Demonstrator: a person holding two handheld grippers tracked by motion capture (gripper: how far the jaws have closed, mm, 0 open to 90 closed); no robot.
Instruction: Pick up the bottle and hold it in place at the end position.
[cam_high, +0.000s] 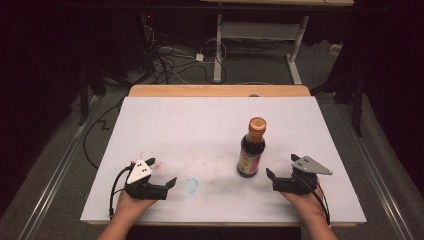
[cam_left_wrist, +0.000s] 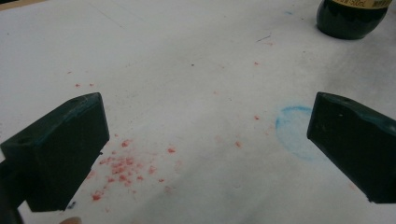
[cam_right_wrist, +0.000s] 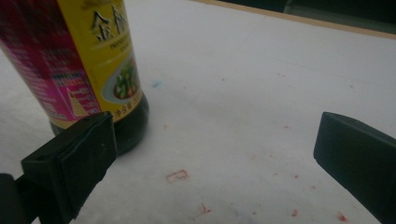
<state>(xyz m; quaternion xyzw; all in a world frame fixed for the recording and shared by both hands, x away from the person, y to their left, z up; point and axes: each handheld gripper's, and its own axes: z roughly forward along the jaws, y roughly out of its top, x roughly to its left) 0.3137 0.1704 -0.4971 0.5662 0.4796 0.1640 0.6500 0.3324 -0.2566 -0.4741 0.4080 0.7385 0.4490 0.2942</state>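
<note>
Your right hand-held gripper (cam_high: 274, 177) sits wide open and empty just right of the upright bottle (cam_high: 251, 148) on the desk (cam_high: 200, 125), ready to close on it, while your left hand-held gripper (cam_high: 171, 182), equally agape, waits well left of it.

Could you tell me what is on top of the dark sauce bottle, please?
A copper-coloured cap closes the bottle, which stands upright on the white table. What the bottle stands on right beneath its base is covered.

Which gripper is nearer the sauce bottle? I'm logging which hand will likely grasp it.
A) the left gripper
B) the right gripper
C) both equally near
B: the right gripper sits just beside the sauce bottle, while the left gripper rests far across the table.
</note>
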